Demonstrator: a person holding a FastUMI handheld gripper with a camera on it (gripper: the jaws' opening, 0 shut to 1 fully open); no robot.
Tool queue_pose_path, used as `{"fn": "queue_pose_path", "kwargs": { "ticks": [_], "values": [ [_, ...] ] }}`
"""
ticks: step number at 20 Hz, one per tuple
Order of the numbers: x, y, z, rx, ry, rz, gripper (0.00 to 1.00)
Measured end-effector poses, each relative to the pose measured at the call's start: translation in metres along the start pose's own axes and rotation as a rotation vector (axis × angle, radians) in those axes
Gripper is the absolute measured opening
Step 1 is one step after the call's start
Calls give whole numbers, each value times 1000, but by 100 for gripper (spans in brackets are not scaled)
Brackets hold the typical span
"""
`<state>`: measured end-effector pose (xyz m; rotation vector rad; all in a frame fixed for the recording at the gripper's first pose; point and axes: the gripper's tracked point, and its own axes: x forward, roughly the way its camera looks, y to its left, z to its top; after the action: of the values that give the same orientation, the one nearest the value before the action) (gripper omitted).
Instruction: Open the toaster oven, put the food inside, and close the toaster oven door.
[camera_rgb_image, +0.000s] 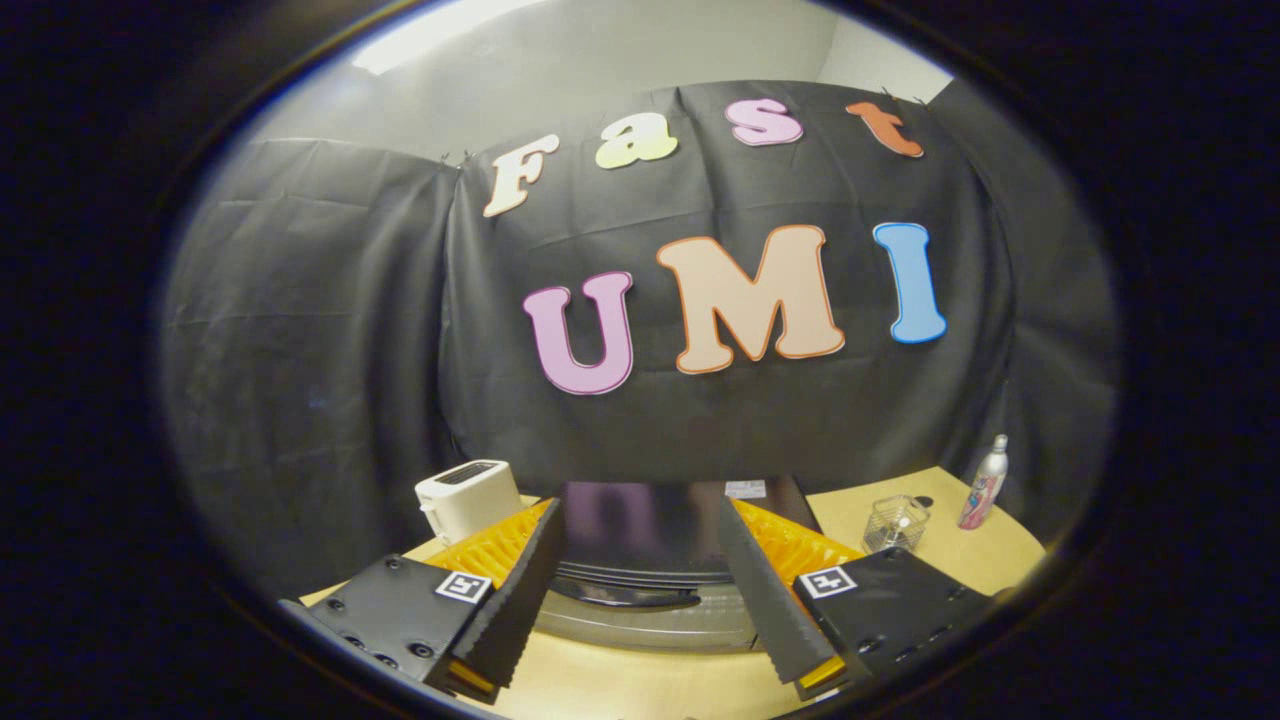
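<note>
Between my fingers (640, 600) sits the toaster oven (650, 560), glossy black on top with a silvery front and a dark handle. The white toaster (466, 498) stands at the far left of the pale tan worktop (1000, 560). Near the worktop's right edge are a clear wire basket (895, 522) and a silver spray bottle (984, 485) with a pink patterned label.

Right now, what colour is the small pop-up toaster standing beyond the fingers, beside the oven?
White, with dark slots on top; the small pop-up toaster shows best in the gripper view.
</note>
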<state>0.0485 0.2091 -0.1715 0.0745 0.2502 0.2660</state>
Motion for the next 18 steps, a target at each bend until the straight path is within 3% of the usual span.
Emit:
{"fn": "queue_pose_path", "kwargs": {
  "ticks": [9, 18],
  "values": [
    [43, 19, -60, -101, 39, -52, 96],
    [75, 19, -94, -97, 40, -74, 96]
  ]
}}
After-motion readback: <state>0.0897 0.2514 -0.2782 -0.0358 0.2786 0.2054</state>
